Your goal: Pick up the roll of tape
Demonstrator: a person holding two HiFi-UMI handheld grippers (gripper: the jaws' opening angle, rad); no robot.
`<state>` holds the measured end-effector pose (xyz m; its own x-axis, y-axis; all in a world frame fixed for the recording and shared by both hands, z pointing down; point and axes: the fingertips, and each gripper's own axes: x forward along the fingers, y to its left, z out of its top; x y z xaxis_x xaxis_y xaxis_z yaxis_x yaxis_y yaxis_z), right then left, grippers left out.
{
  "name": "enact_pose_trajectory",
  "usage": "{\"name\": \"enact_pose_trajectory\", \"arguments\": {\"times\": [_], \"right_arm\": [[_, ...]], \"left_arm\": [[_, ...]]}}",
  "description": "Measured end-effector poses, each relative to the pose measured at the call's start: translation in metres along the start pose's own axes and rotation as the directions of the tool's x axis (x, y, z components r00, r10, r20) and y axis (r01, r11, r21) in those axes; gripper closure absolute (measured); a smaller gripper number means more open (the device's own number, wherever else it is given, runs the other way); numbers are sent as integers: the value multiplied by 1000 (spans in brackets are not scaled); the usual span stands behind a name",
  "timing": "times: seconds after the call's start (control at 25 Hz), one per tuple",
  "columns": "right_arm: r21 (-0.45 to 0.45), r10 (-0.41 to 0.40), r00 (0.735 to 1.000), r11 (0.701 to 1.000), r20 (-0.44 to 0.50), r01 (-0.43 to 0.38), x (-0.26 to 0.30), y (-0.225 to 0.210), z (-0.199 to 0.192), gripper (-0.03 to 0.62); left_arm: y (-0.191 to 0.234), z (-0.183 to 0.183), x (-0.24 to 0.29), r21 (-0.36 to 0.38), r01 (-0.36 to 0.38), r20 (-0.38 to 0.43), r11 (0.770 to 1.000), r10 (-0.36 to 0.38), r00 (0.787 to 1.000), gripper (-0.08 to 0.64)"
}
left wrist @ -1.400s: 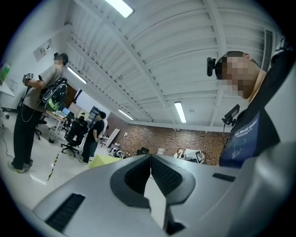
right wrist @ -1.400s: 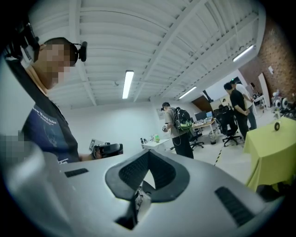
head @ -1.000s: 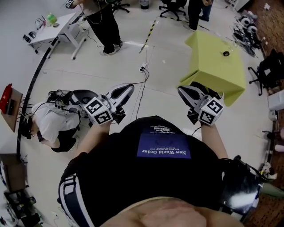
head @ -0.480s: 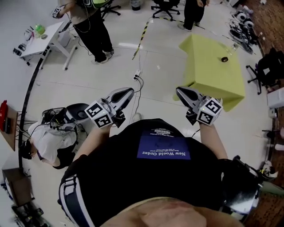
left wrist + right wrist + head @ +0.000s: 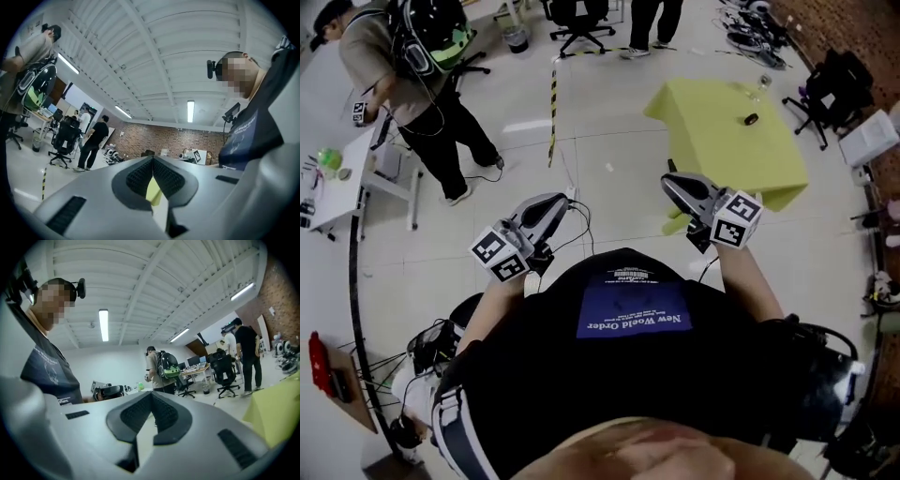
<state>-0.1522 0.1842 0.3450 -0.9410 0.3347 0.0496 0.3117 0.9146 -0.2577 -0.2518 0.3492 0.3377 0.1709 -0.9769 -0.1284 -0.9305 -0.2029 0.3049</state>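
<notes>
Left gripper (image 5: 553,204), right gripper (image 5: 675,185): jaws together, empty. Roll of tape (image 5: 751,119): on yellow table (image 5: 712,150), well apart. Risk: shut jaws could nudge it away.

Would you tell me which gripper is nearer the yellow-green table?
The right gripper, close beside the yellow-green table; the left gripper is over floor.

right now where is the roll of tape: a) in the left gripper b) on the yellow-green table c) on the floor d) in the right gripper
B: the roll of tape lies on the yellow-green table, while the left gripper and the right gripper are both shut on nothing.
</notes>
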Motion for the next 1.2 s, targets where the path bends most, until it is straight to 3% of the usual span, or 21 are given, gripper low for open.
{"name": "enact_pose_trajectory", "arguments": {"times": [0.32, 0.76, 0.96, 1.2], "right_arm": [[16, -34, 999, 999, -5, 34, 28, -66, 10, 606], [-15, 24, 1000, 1000, 6, -23, 33, -256, 55, 606], [-2, -62, 998, 998, 24, 62, 25, -335, 72, 606], [21, -218, 976, 976, 28, 217, -5, -423, 73, 606]], "left_arm": [[73, 15, 73, -29, 81, -40, 996, -82, 996, 554], [154, 19, 250, -1, 91, -76, 996, -91, 993, 554], [193, 16, 335, -47, 167, -117, 985, -171, 978, 554], [227, -6, 435, -96, 300, -182, 949, -313, 932, 554]]}}
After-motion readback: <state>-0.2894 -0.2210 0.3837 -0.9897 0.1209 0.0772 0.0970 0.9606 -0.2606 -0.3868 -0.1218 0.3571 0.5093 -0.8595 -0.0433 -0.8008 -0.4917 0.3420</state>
